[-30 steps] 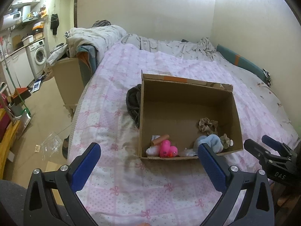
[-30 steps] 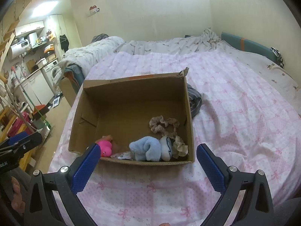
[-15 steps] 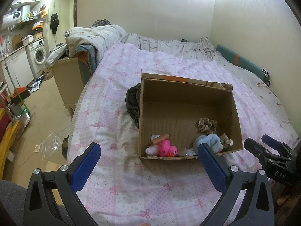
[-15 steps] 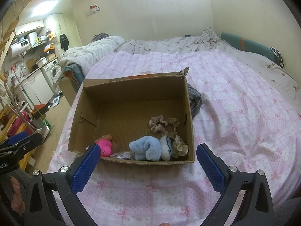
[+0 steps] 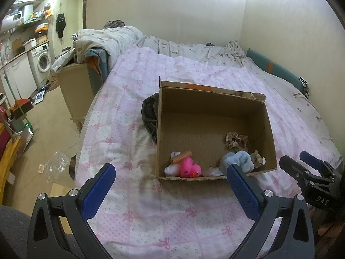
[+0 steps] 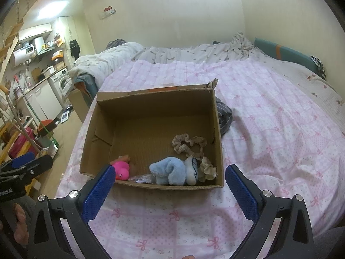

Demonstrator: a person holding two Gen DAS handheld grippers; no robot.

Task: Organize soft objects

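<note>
An open cardboard box (image 5: 213,101) (image 6: 155,101) sits on the pink quilt. Inside near its front wall lie a pink rubber duck (image 5: 189,169) (image 6: 121,169), a light blue plush (image 5: 238,161) (image 6: 169,169), a white sock (image 6: 192,169), beige scrunchies (image 5: 236,140) (image 6: 187,143) and an orange roll (image 5: 180,157). My left gripper (image 5: 170,185) is open and empty, held in front of the box. My right gripper (image 6: 168,187) is open and empty, also in front of the box; it shows at the right edge of the left wrist view (image 5: 306,166).
A dark garment (image 5: 149,113) (image 6: 224,116) lies against the box's far side. The pink quilt (image 5: 133,129) covers the bed, with rumpled bedding (image 5: 112,41) behind. A tall cardboard box (image 5: 75,88) stands beside the bed. A washing machine (image 5: 43,62) and clutter fill the floor at left.
Both views have drifted back slightly from the box. Nothing in the box has moved and both grippers stay open.
</note>
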